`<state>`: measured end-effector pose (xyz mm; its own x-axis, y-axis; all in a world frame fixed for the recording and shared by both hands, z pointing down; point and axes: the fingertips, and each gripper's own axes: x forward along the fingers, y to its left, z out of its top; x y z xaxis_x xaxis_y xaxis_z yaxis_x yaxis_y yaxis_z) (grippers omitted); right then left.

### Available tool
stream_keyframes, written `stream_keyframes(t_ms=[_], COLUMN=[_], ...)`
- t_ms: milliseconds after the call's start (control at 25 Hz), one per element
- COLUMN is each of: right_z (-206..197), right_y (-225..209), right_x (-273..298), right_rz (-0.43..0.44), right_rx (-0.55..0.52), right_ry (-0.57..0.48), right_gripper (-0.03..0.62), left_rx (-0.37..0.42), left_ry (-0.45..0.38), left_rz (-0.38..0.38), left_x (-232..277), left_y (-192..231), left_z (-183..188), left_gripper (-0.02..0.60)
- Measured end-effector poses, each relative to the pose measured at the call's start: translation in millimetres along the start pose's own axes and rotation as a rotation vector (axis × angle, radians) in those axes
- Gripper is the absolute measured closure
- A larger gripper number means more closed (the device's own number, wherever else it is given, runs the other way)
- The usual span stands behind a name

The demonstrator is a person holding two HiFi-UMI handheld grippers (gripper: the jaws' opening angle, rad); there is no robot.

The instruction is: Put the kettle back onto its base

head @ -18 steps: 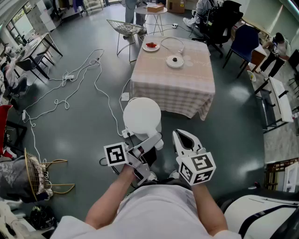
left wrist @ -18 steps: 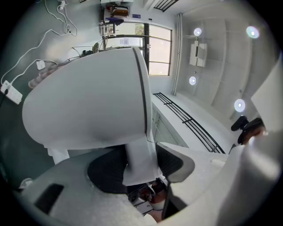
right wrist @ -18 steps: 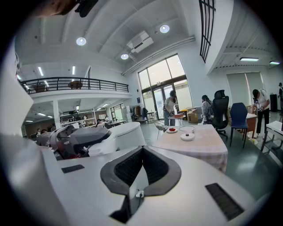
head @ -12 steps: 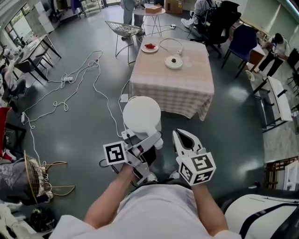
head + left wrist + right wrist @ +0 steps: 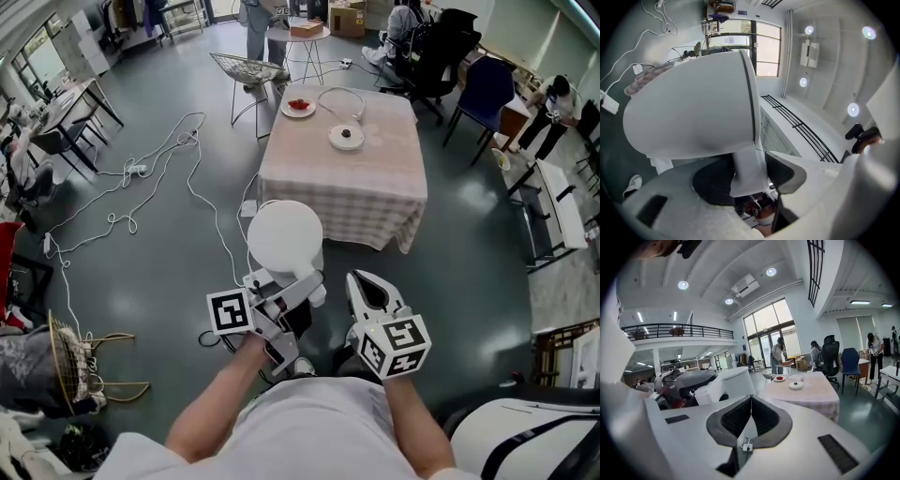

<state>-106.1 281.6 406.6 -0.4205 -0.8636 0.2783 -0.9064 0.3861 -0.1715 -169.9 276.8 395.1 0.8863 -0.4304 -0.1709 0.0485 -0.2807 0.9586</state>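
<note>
One kettle (image 5: 284, 234) in left claw (image 5: 295, 292), one base (image 5: 346, 137) on table (image 5: 342, 202).

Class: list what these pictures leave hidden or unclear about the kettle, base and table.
Head view: the kettle, closed on top, hides its contents.
Left gripper view: the kettle blocks the base.
Head view: the red things on the plate are too small to identify.

The right gripper (image 5: 751, 403) has its jaws pressed together, nothing between them. Past them, a white kettle (image 5: 729, 383) shows left of the desk (image 5: 813, 398); the round base (image 5: 796, 385) lies toward the desk's far edge.
</note>
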Motion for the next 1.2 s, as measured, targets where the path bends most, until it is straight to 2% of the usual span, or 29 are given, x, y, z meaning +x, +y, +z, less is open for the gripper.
stream_keyframes(t_ms=[480, 760, 1200], right_z=[11.4, 29.7, 49.2], right_y=[-64.5, -114.1, -187.0], right_x=[30.4, 57.8, 74.9], right_rz=[0.050, 0.100, 0.171], right_rx=[0.031, 0.032, 0.021], right_ry=[0.008, 0.019, 0.017], right_gripper=[0.589, 0.589, 0.589], left_rx=[0.000, -0.005, 0.002], left_ry=[-0.034, -0.071, -0.127], left_rz=[0.017, 0.035, 0.035], left_x=[56.4, 109.0, 190.1], left_y=[18.7, 32.5, 44.6], left_z=[20.3, 41.5, 55.5], left_gripper=[0.371, 0.371, 0.371])
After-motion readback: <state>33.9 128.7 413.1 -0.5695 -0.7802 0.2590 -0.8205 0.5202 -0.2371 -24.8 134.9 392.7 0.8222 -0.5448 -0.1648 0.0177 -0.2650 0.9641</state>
